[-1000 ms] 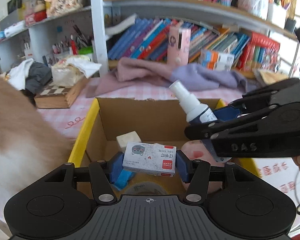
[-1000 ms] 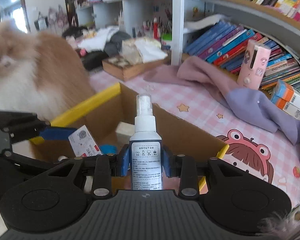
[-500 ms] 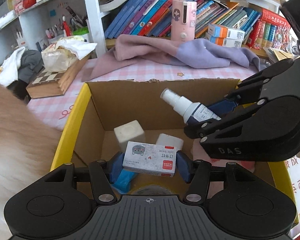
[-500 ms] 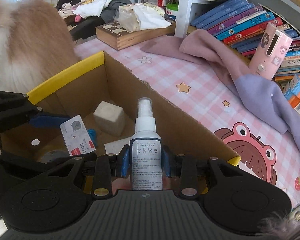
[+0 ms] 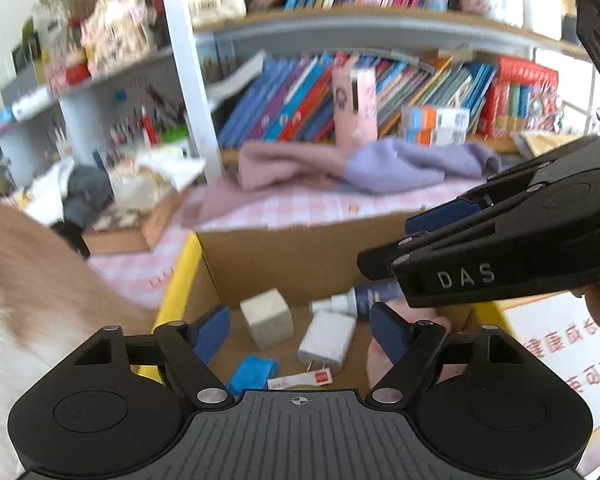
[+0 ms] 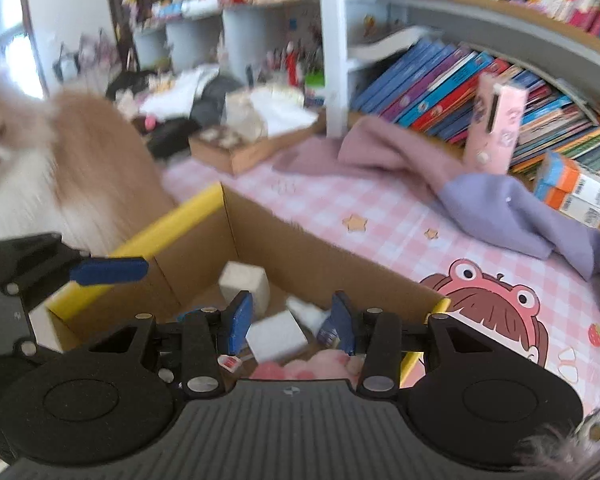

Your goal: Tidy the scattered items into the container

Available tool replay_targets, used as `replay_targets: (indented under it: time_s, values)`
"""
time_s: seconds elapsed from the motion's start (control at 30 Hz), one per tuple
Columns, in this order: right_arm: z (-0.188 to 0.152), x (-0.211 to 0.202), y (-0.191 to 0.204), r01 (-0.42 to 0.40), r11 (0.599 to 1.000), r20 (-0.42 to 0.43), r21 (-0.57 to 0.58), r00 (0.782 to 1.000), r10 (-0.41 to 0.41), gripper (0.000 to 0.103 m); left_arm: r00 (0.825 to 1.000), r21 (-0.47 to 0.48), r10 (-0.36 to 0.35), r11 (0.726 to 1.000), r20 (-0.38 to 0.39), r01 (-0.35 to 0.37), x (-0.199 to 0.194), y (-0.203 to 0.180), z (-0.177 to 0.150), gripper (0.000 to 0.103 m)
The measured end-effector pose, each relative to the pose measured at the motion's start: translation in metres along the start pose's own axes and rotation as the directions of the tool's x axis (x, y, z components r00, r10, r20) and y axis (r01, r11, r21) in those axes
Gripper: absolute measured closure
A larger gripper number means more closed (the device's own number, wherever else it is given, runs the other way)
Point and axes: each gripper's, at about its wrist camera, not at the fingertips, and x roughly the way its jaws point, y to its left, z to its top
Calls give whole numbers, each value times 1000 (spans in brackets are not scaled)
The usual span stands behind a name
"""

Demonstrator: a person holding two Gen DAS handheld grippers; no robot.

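A cardboard box (image 5: 296,256) with yellow edges holds a beige cube (image 5: 267,317), a white charger (image 5: 327,342), a blue item (image 5: 252,372), the small staple box (image 5: 300,380) and the spray bottle (image 5: 360,296) lying on its side. My left gripper (image 5: 300,330) is open and empty above the box. My right gripper (image 6: 290,318) is open and empty over the box (image 6: 308,260); the cube (image 6: 244,284), the charger (image 6: 276,336) and the bottle (image 6: 312,316) lie below it. The right gripper also shows in the left wrist view (image 5: 440,240).
A fluffy orange and white cat (image 6: 40,160) sits at the box's left side (image 5: 28,300). A pink and purple cloth (image 6: 460,184), a pink device (image 6: 496,120) and shelves of books (image 5: 380,88) lie behind. A wooden chess box (image 6: 240,148) is at the back left.
Both grippers have opened. The staple box and the spray bottle have dropped into the cardboard box, and both grippers have lifted a little.
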Motion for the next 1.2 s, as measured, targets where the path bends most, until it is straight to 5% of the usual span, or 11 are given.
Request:
replay_targets:
  time_s: [0.33, 0.57, 1.2]
  values:
    - [-24, -82, 14, 114, 991, 196, 77, 972, -127, 61, 985, -52, 3, 999, 172, 6, -78, -2, -10, 19]
    - [-62, -127, 36, 194, 977, 250, 91, 945, -211, 61, 979, -109, 4, 994, 203, 18, -115, 1, -35, 16]
    - [-196, -184, 94, 354, 926, 143, 131, 918, -371, 61, 991, -79, -11, 997, 135, 22, -162, -28, -118, 14]
